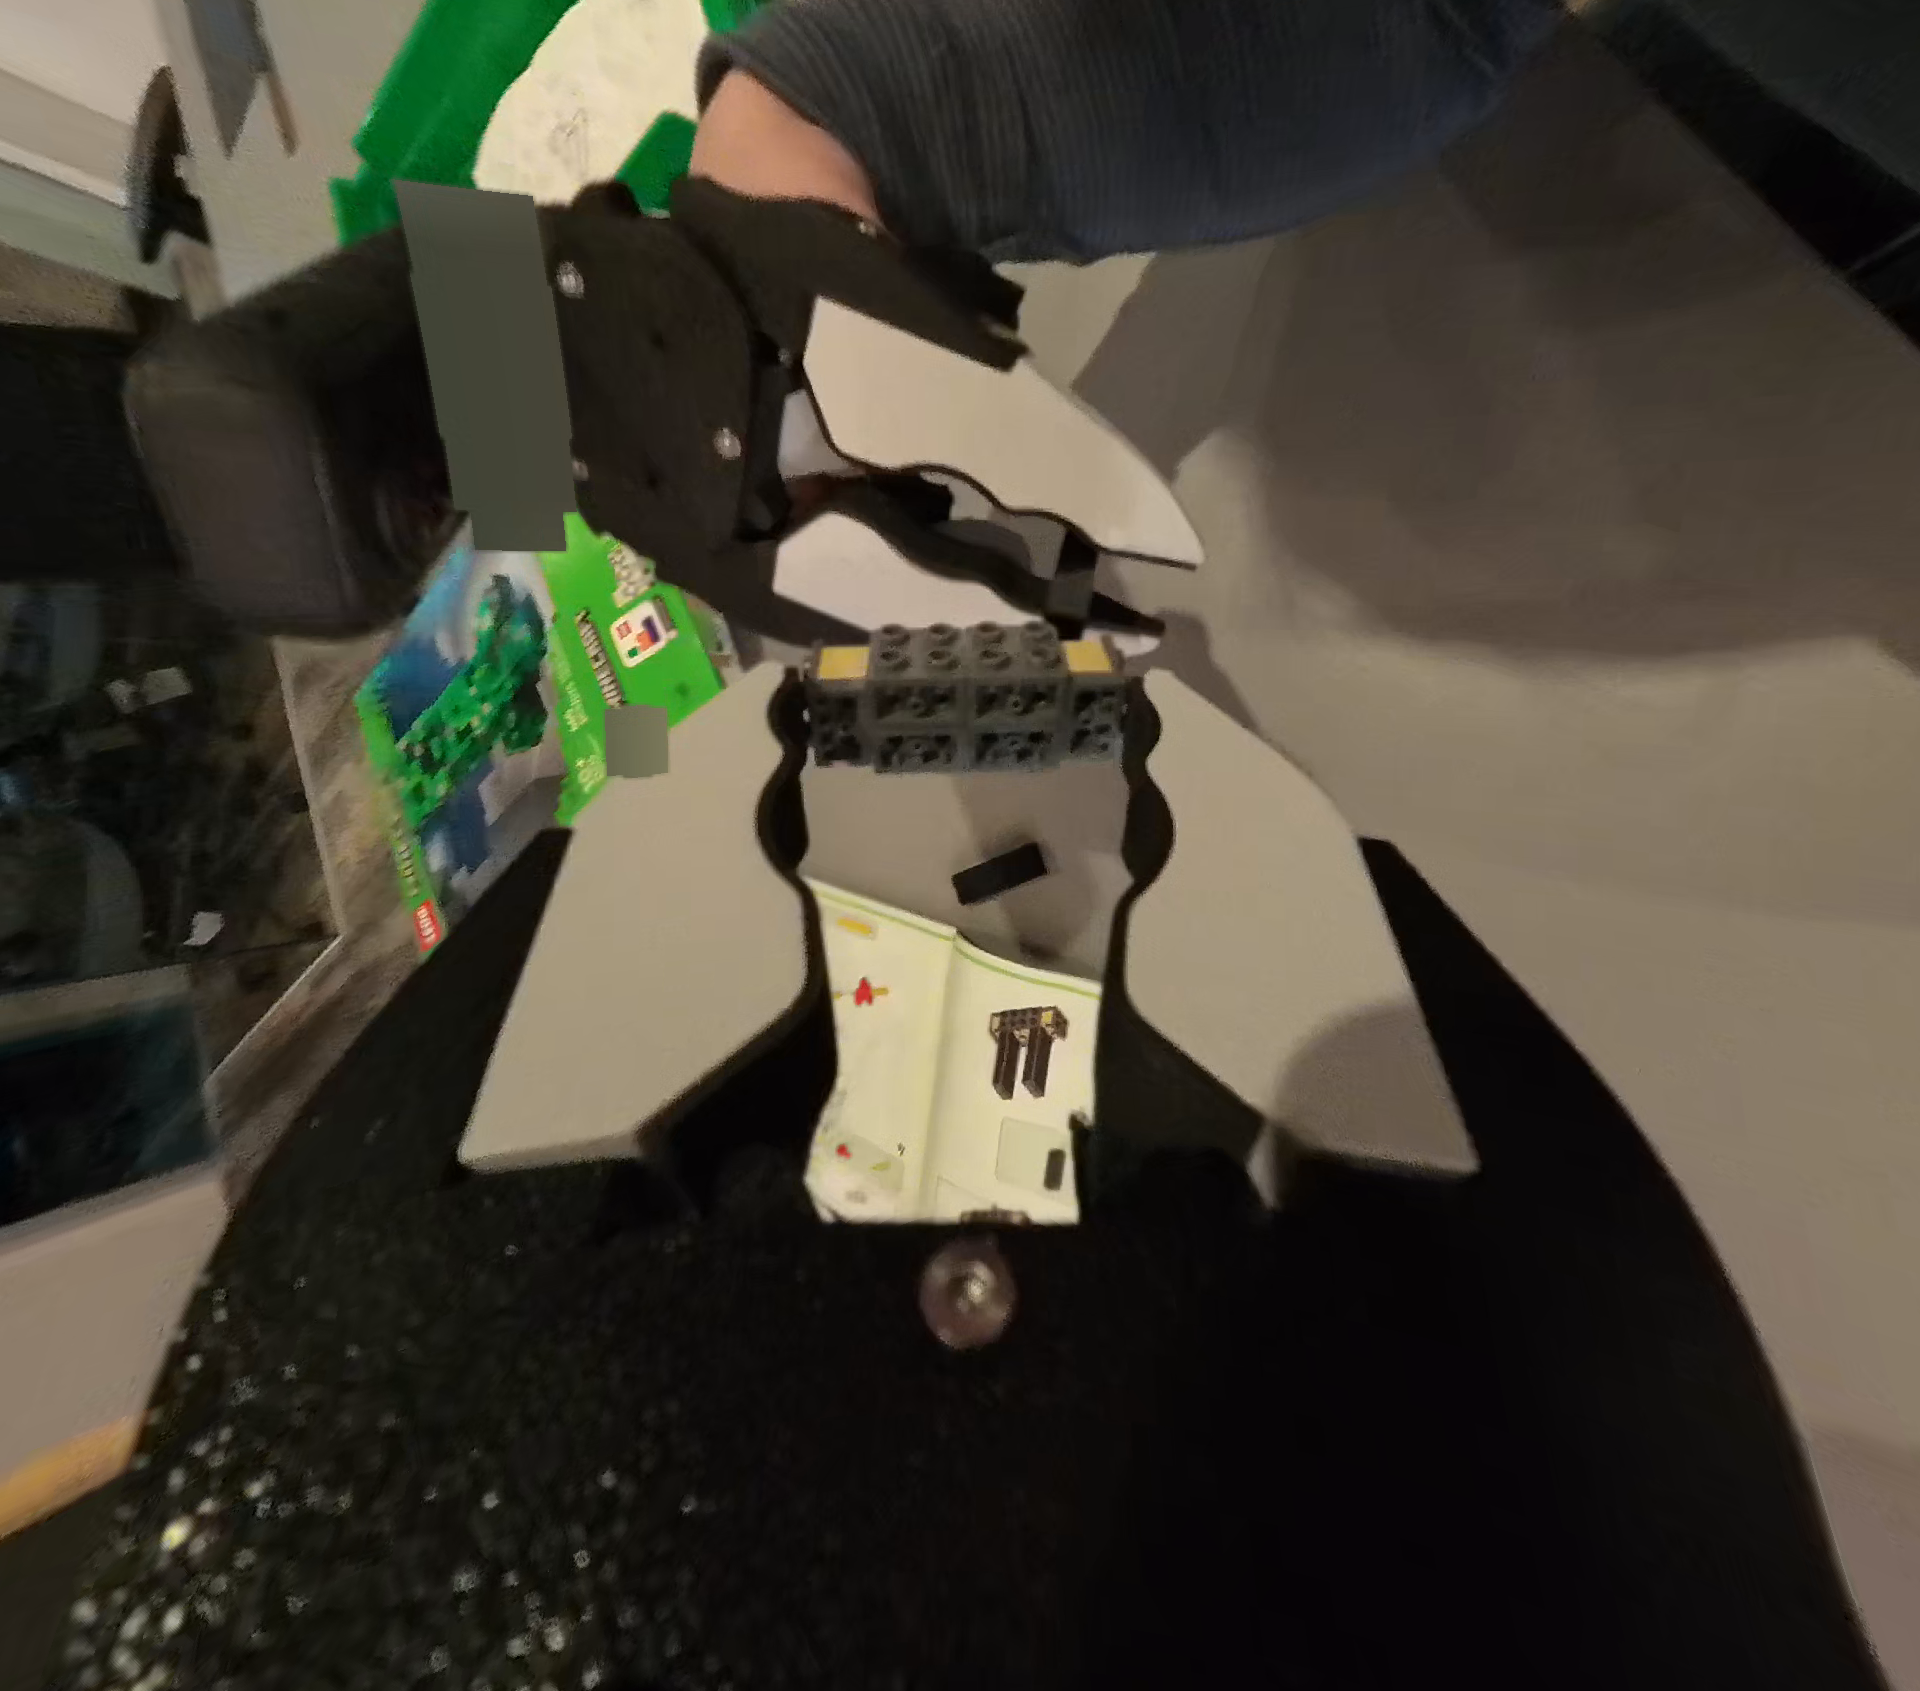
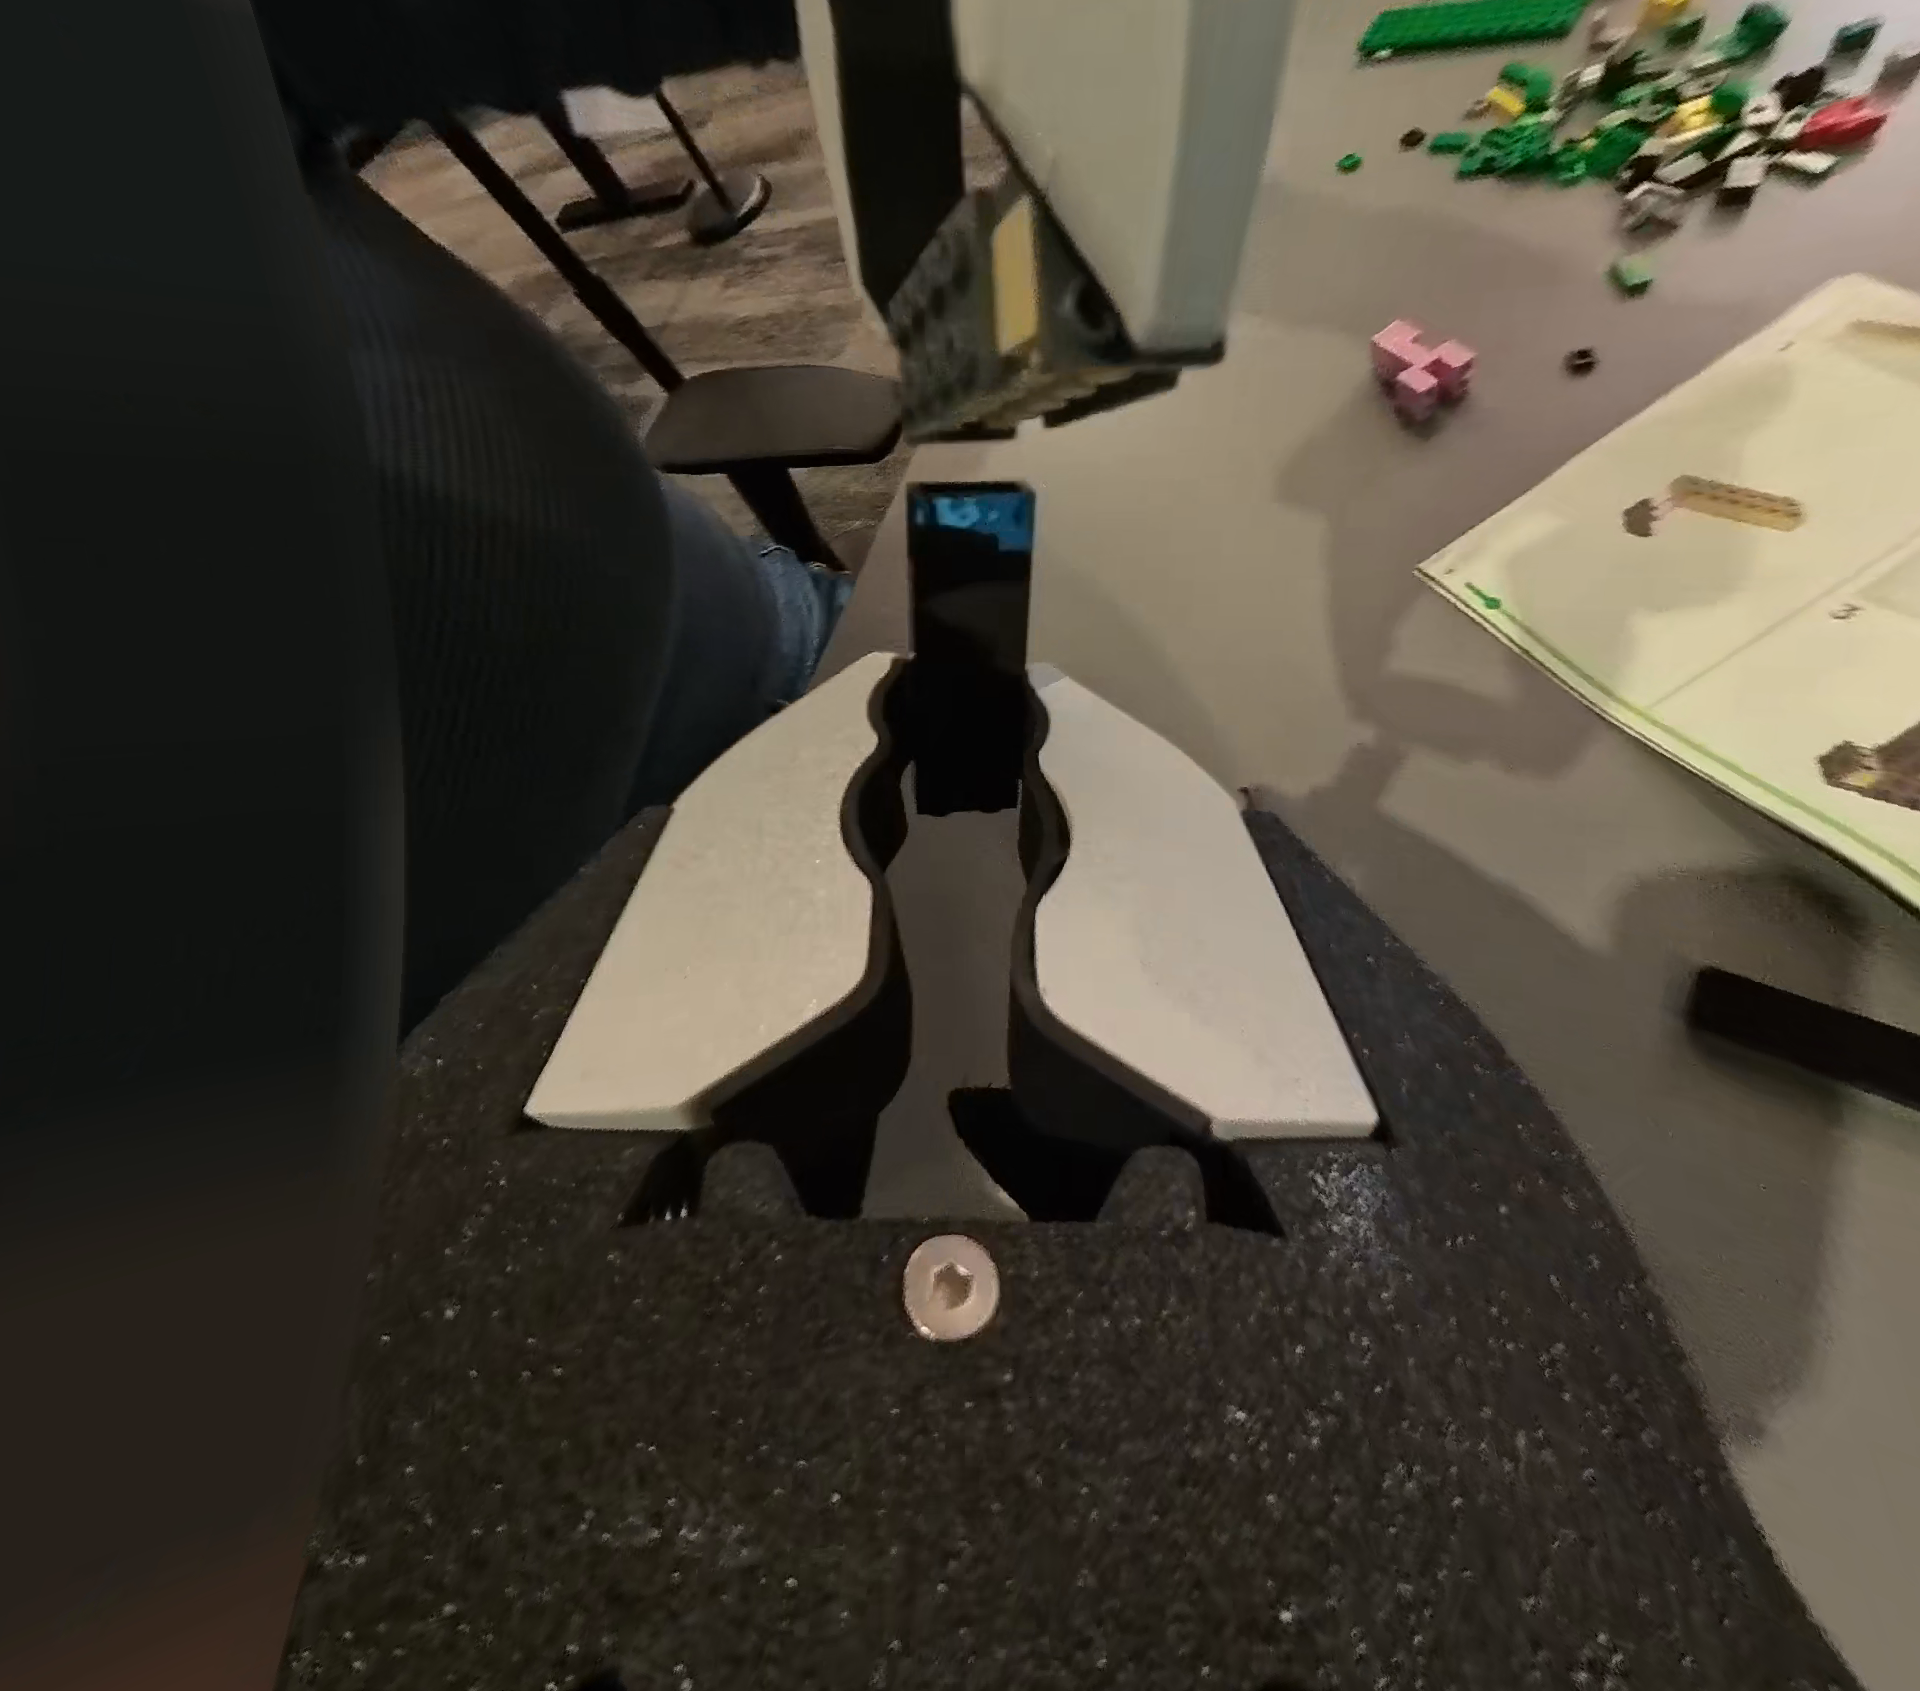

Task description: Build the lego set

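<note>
Now both hand-held grippers meet above the grey worktop [image 2: 1455,810].

Left hand-held gripper [image 1: 961,706] clamps the dark grey brick assembly [image 1: 966,701] by its ends; just beside that assembly, the right hand-held gripper [image 2: 961,706] pinches a narrow black brick [image 2: 966,602], apart. Loose bricks [image 2: 1662,103] lie farther off.

Printed lettering and a red logo mark the green set box [image 1: 488,737] at the table's [image 1: 1558,706] edge; the open instruction booklet [image 2: 1704,602] carries small printed numerals
</note>
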Tool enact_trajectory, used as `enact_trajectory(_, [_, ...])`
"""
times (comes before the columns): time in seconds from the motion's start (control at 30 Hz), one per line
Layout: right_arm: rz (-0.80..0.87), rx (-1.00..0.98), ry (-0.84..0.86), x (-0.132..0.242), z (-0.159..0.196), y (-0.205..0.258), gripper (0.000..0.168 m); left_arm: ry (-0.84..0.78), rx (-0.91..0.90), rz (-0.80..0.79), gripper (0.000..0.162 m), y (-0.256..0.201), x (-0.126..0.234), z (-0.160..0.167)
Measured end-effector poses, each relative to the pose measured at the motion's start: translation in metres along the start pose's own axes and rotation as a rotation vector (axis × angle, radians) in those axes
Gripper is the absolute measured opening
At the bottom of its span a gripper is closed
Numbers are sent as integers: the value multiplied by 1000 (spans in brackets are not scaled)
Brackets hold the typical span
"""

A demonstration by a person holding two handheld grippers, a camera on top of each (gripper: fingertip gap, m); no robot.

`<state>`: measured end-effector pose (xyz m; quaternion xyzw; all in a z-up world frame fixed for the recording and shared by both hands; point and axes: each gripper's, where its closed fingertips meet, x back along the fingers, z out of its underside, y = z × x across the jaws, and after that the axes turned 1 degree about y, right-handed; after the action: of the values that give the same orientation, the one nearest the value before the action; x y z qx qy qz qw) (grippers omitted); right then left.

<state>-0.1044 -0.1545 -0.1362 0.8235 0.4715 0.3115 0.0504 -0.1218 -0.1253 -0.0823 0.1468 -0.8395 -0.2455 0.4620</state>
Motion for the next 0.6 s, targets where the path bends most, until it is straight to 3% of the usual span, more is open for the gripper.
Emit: enact_trajectory(0.6, [-112,-25,-12,-6,-3,3,17,47,-6,206,59,-7,-4,2])
